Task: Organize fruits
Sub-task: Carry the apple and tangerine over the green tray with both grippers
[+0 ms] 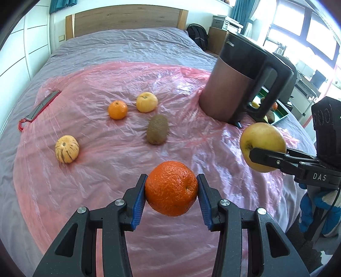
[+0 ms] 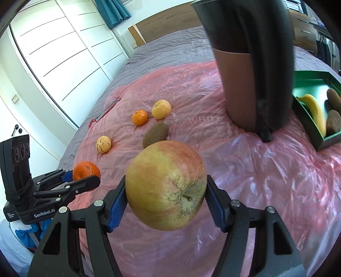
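My left gripper (image 1: 171,189) is shut on a large orange (image 1: 171,188) and holds it above the pink plastic sheet (image 1: 106,170); the orange also shows in the right wrist view (image 2: 86,171). My right gripper (image 2: 166,191) is shut on a yellow-red apple (image 2: 166,185), also lifted; the apple shows at the right of the left wrist view (image 1: 263,146). On the sheet lie a small tangerine (image 1: 117,109), a pale yellow fruit (image 1: 147,101), a kiwi (image 1: 157,132) and a striped yellow fruit (image 1: 67,149). A green tray (image 2: 309,132) at the right holds a banana (image 2: 315,113) and two kiwis.
A tall brown and black kettle (image 1: 236,85) stands on the bed between the loose fruit and the green tray. A red-edged flat object (image 1: 42,105) lies at the sheet's left. White wardrobe doors (image 2: 53,53) are to the left, a wooden headboard (image 1: 125,19) behind.
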